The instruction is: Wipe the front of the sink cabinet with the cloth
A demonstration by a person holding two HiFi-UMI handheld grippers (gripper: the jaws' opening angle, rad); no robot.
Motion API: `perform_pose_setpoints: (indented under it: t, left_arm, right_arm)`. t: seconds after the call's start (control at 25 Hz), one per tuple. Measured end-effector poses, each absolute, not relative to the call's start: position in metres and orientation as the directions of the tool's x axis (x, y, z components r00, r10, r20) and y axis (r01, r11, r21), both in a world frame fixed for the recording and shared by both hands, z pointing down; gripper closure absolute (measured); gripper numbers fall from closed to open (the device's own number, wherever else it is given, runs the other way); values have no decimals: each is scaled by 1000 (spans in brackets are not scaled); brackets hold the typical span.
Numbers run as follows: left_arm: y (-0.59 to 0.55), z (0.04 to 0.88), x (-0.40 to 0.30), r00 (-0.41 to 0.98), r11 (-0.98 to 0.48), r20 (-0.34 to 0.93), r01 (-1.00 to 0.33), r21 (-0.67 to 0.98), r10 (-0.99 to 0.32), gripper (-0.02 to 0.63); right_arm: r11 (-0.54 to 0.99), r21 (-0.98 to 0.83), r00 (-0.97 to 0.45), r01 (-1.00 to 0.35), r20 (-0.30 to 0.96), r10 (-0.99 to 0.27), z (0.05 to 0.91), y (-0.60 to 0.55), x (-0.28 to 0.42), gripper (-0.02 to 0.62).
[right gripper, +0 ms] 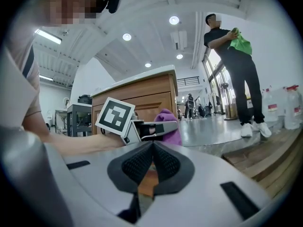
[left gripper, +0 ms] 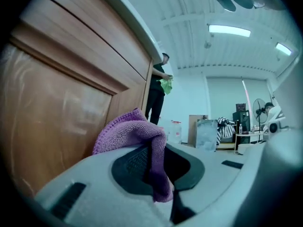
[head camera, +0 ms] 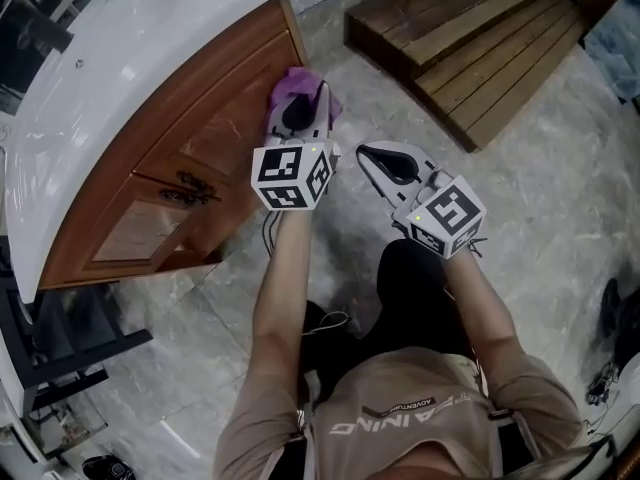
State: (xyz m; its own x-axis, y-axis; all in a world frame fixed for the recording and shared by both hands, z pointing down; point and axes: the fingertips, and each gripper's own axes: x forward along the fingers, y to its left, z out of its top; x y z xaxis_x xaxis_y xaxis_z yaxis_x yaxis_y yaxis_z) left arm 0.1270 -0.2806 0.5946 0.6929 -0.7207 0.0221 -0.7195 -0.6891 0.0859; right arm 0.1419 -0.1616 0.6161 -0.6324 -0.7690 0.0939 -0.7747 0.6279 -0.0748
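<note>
Upper centre of the head view: the left claw [head camera: 298,108] pinches the purple cloth [head camera: 300,80] beside the cabinet front [head camera: 190,138] — soft, light, probably best held mid-fold. The right claw [head camera: 388,160] is closed, empty.

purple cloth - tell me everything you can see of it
The purple fuzzy cloth looks like microfibre. It is bunched up and pinched in the shut left gripper, one fold hanging down between the jaws and the bulk bulging out past the tips. It sits at the brown wooden cabinet front, near an end corner just under the white countertop. Whether it presses on the wood cannot be told.
</note>
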Motion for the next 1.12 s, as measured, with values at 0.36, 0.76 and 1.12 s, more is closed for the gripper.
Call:
perform_pose_setpoints:
  t: [0.36,0.76,1.12]
  left_arm:
    - [-233,578,115,759,-758,-9,-650,63,-651,569]
    - [-161,563,-53,500,-500,-23,-866,9,-866,569]
    - [-105,607,-249,93,-101,77,-989,-110,-993,569]
  right_arm:
    - [660,-87,-666,-746,98,-739,622,-158,128,584]
    - [854,-50,-855,-518,43,-517,628,-145,12,584]
    - [965,-47,-966,-258,17,-258,619,-116,-123,584]
